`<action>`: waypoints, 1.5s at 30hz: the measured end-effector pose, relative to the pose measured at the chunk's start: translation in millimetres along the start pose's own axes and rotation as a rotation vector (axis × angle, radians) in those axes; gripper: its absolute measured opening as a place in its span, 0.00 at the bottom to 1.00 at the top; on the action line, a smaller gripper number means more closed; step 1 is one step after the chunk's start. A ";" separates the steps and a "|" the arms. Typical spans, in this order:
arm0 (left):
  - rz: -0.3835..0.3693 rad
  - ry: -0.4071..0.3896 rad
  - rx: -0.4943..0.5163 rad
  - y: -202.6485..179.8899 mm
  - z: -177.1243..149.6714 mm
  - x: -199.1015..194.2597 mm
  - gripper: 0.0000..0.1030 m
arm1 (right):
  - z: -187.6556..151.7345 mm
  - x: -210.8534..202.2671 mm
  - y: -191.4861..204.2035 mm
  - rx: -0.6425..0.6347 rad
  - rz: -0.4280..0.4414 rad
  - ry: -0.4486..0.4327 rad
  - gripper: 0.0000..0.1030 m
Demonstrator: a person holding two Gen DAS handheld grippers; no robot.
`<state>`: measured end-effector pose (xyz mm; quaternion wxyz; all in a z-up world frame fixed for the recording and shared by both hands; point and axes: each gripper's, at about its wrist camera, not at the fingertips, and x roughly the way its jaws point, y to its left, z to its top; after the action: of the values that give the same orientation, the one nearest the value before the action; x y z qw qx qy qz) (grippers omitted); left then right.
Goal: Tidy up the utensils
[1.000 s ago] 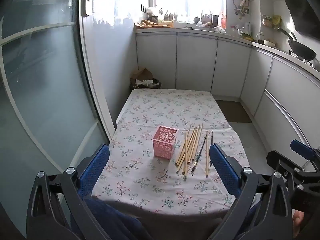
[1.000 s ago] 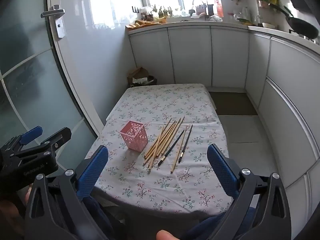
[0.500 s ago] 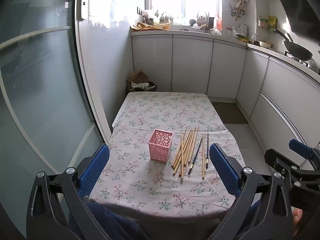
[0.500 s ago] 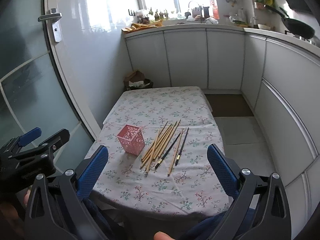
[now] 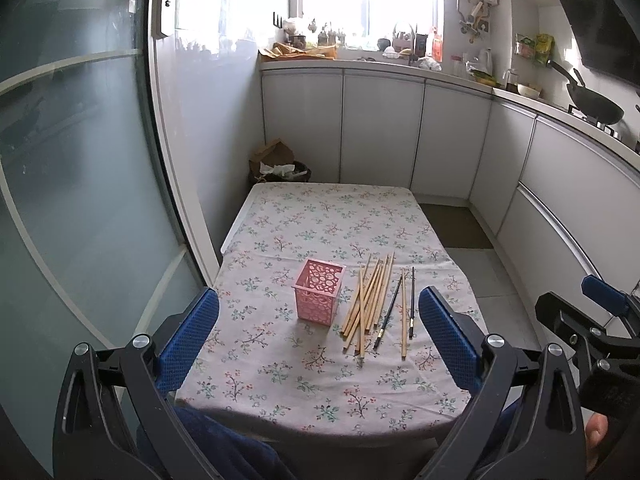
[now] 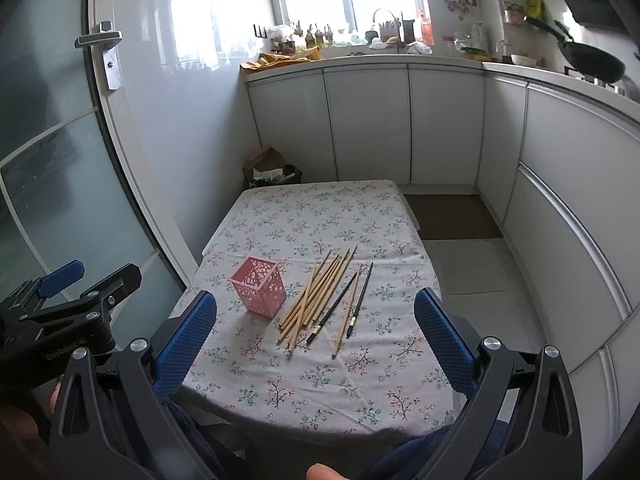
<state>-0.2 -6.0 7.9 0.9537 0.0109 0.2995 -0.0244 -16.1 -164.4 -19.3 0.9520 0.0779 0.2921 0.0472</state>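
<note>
A pink perforated holder stands upright on the floral tablecloth; it also shows in the right wrist view. To its right lie several wooden chopsticks and two dark chopsticks, loose on the cloth, also seen in the right wrist view as a wooden bunch and a dark pair. My left gripper is open and empty, held above the table's near edge. My right gripper is open and empty, likewise short of the chopsticks.
White kitchen cabinets wrap the back and right. A frosted glass door stands to the left. A bin with cardboard sits beyond the table's far end. A wok rests on the counter at the right.
Both grippers have pulled back and risen a little; the holder and chopsticks look smaller and farther. Nothing on the table has moved.
</note>
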 end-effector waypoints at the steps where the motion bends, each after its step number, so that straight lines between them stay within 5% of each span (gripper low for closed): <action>1: -0.002 0.001 0.001 0.5 0.7 0.2 0.93 | -0.1 0.5 1.1 0.001 -0.001 0.000 0.94; 45: -0.030 0.002 0.011 -7.5 1.7 4.5 0.93 | 3.1 5.8 -0.1 0.013 -0.014 -0.004 0.94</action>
<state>4.1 -13.8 6.7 0.9528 0.0118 0.3006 -0.0406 -9.5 -164.0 -20.0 0.9524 0.0822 0.2912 0.0382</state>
